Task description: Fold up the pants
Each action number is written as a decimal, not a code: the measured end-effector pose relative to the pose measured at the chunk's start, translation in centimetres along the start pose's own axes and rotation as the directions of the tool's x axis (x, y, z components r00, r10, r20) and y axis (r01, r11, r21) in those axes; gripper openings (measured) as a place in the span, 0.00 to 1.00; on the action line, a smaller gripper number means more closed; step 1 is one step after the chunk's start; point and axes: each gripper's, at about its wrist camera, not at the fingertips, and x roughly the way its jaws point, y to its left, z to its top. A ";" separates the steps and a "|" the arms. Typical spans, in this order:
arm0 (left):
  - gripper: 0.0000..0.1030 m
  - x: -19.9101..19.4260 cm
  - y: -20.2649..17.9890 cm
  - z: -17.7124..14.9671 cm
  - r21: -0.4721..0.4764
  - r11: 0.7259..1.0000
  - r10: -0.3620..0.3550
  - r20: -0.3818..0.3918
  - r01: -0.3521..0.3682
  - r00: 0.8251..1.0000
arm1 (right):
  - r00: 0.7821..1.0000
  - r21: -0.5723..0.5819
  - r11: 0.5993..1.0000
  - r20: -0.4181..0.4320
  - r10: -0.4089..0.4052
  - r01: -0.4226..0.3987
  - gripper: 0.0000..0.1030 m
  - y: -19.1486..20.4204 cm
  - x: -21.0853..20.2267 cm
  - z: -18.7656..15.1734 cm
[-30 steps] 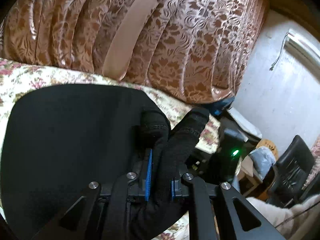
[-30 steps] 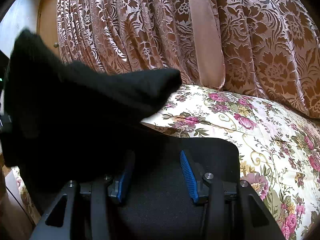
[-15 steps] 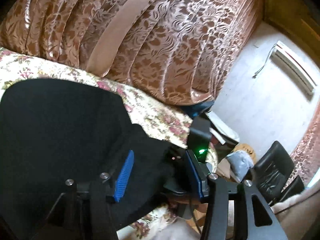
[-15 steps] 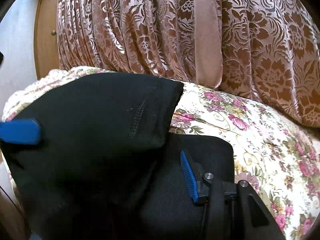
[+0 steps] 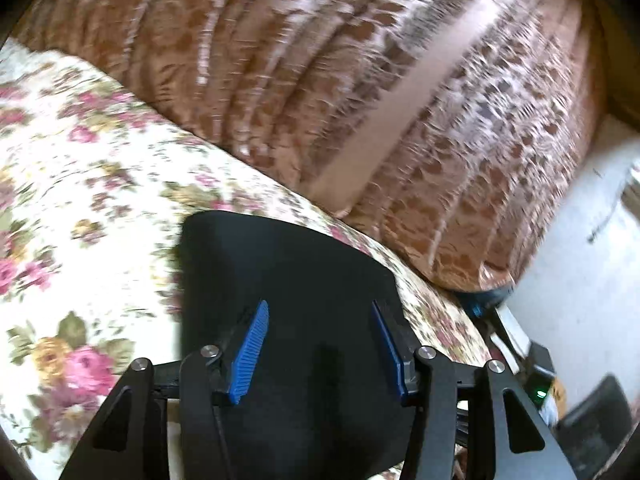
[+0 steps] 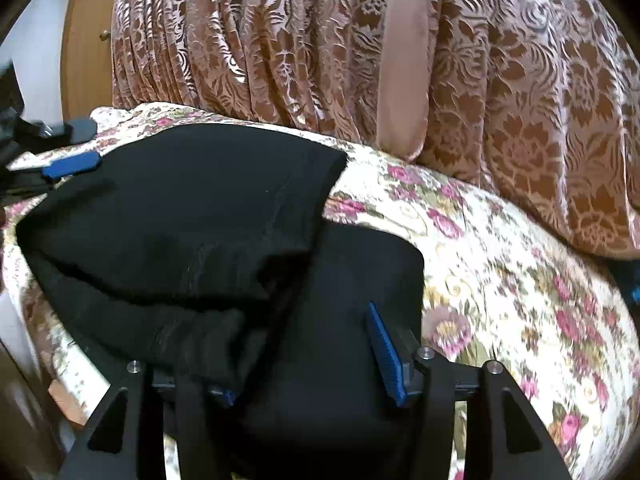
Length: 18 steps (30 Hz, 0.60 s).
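Both jaws spread: left hand-held gripper point(image 5: 320, 344) has just opened, right hand-held gripper point(image 6: 308, 354) opening too, neither gripping the black pants point(image 6: 192, 220) lying folded centre-frame on the floral bed point(image 6: 500, 264).

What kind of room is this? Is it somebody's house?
Probably a bedroom or living room at home: black pants lie on a flowery bedspread, a heavy patterned curtain hangs behind it, and a wooden door stands beside the curtain.
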 end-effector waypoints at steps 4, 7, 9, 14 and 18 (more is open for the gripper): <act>0.51 -0.6 1.2 -0.5 0.015 0.999 0.043 0.028 -0.043 0.999 | 0.993 0.067 0.991 0.036 0.112 -0.115 0.53 -1.4 -2.4 -1.0; 0.51 -0.8 1.5 -1.2 0.028 0.997 0.067 0.030 -0.068 0.997 | 0.971 0.132 0.963 0.055 0.232 -0.237 0.53 -2.7 -3.6 -1.8; 0.51 -0.8 1.4 -1.4 0.042 0.995 0.086 0.040 -0.087 0.996 | 0.959 0.183 0.942 0.075 0.273 -0.282 0.53 -3.5 -3.9 -2.1; 0.51 -0.9 3.1 -1.6 -0.008 0.993 0.117 0.018 -0.117 0.993 | 0.902 0.315 0.846 0.178 0.393 -0.431 0.56 -5.3 -4.2 -1.8; 0.53 -0.6 3.6 -2.1 -0.032 0.995 0.096 -0.015 -0.096 0.995 | 0.873 0.406 0.774 0.206 0.442 -0.487 0.62 -6.1 -2.4 -0.6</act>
